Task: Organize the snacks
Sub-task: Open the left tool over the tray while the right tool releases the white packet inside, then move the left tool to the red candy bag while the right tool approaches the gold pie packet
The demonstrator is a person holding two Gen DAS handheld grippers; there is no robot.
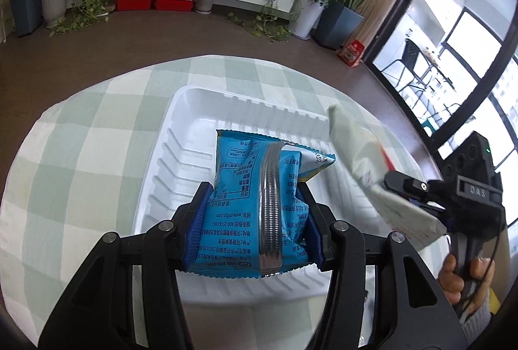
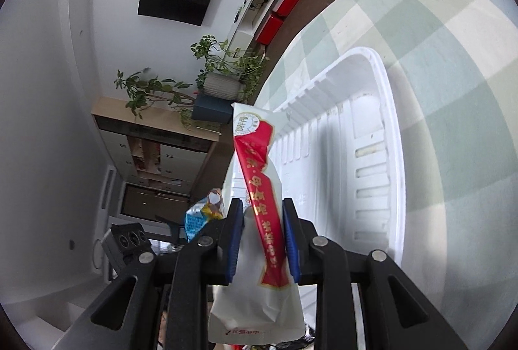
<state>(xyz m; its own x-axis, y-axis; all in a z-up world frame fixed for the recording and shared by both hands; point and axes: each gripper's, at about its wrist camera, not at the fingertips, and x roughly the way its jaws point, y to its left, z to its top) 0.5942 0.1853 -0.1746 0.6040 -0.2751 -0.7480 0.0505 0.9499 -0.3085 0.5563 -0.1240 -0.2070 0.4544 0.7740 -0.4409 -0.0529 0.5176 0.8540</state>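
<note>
The left gripper [image 1: 255,220] is clenching a blue snack packet [image 1: 259,204] above the white tray [image 1: 181,123] on the checked tabletop [image 1: 81,155]. Only the right wrist view is showing the right gripper [image 2: 263,240] jaws clamping a red-and-white packet [image 2: 259,188], apparently hovering beside the tray's rim.

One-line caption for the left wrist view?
Left tongs grip a blue foil snack packet above the white ribbed plastic tray.

Right tongs [image 2: 263,236] clamp white-red packet [image 2: 259,188] — beside tray [image 2: 393,136].
</note>
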